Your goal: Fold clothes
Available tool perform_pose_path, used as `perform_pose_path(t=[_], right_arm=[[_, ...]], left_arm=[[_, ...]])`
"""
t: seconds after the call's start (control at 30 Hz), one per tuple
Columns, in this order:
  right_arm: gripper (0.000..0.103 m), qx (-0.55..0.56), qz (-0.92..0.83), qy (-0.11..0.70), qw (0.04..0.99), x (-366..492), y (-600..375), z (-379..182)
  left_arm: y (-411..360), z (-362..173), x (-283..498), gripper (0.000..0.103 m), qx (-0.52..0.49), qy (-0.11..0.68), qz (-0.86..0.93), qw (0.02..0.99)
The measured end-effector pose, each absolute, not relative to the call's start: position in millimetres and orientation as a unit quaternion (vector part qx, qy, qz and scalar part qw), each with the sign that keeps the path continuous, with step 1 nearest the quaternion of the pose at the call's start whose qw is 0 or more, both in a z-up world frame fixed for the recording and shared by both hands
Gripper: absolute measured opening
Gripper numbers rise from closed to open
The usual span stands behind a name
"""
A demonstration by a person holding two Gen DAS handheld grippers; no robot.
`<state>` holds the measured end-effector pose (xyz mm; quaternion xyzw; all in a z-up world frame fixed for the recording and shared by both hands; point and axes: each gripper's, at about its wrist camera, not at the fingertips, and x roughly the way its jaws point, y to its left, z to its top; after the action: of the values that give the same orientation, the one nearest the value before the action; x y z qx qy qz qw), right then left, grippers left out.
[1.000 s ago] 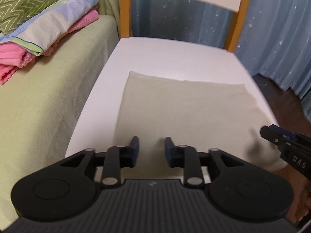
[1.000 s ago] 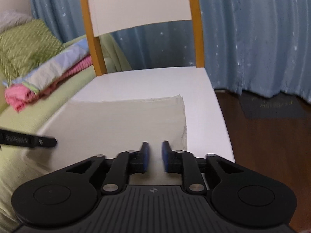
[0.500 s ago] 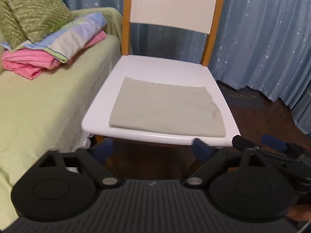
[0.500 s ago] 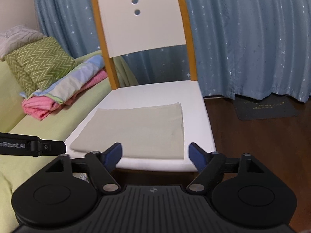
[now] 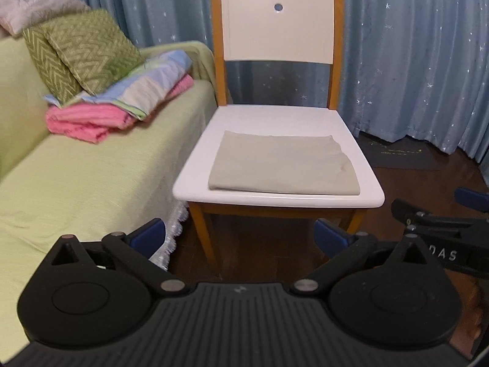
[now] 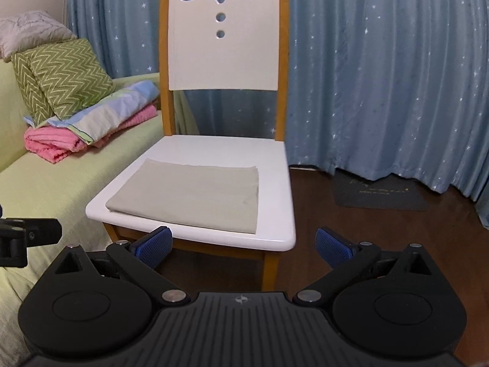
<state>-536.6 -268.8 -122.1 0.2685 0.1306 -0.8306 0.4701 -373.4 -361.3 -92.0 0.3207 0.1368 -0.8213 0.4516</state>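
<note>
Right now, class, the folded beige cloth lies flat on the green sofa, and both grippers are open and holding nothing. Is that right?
Not quite. The folded beige cloth lies flat on the white chair seat, not the green sofa, as the right wrist view shows. Both grippers hold nothing; their jaws are opening.

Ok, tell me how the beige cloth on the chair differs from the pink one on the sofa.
The beige cloth is smooth and lies as one flat rectangle, alone on the white chair seat. The pink cloth looks ribbed and thicker, bunched in loose layers on the green sofa cover. Nothing rests on the beige one; the pink one sits under a pastel patchwork cloth. Both are folded, and no claw touches either.
</note>
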Motion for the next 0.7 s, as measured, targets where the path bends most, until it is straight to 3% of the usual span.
perform_pose_path(t=[0.27,0.7], right_arm=[[0.103,0.279,-0.825,0.100,0.482,-534.8,-245.1,-117.5],[0.103,0.294,-0.817,0.104,0.485,-539.4,-226.5,-118.4]], left_arm=[[-329.3,-79.6,-367.2,0.102,0.314,0.100,-0.818,0.471],[-317.5,-83.6,-364.7,0.102,0.332,0.127,-0.813,0.461]])
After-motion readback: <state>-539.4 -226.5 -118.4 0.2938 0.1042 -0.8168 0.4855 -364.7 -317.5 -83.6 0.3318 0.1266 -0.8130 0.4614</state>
